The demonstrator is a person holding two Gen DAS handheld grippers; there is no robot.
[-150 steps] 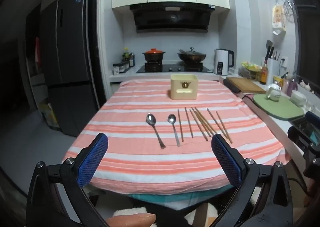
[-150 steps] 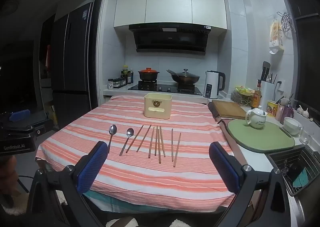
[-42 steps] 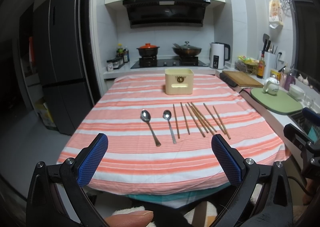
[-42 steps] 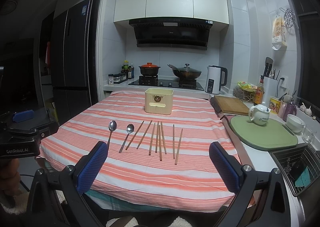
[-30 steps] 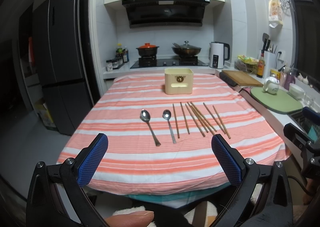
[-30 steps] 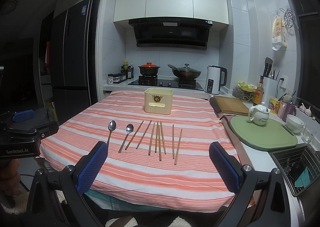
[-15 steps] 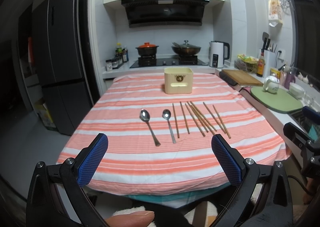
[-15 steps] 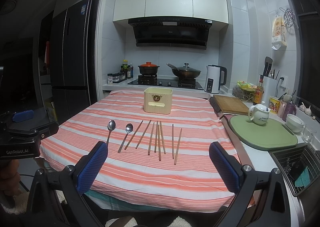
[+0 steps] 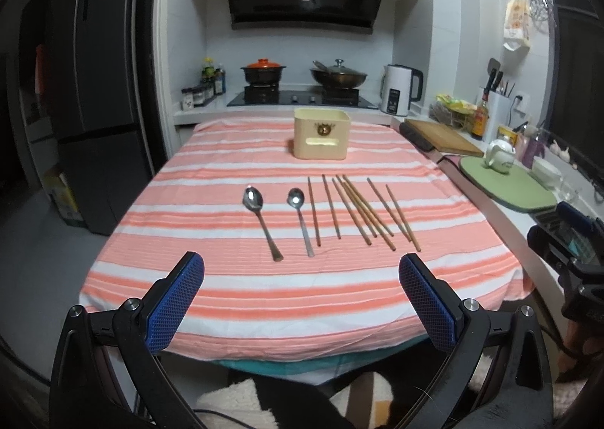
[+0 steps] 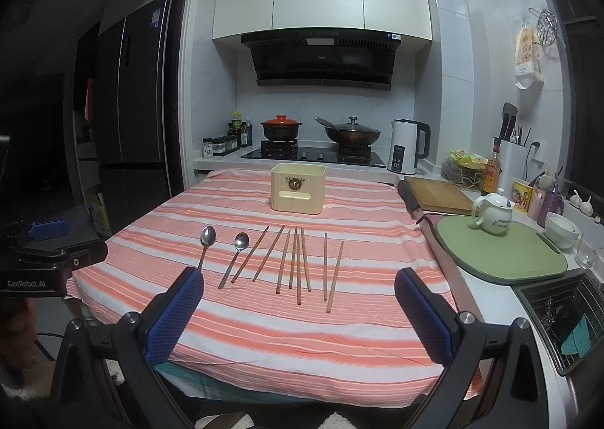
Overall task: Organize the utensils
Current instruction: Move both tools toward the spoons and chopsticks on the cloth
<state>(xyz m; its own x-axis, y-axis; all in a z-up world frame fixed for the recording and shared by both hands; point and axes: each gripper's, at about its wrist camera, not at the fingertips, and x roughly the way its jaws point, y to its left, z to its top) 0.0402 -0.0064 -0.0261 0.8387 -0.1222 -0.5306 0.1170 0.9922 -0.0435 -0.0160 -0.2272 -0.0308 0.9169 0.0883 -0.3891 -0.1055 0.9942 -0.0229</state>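
Showing only rightward: sink rack (image 10: 558,319)

At frame centre in the left wrist view, the bench (image 9: 234,179) carries a row of utensils: two spoons (image 9: 261,219) on the left, chopsticks (image 9: 356,212) fanning to their right. Above the row, toward the bench's far edge, stands the box (image 9: 321,138). Higher still sit the stove (image 9: 298,98) and, right of it, the kettle (image 9: 398,94). At the right edge a mat (image 9: 509,185) bears a teapot (image 9: 499,155), with the board (image 9: 439,132) above left of it.
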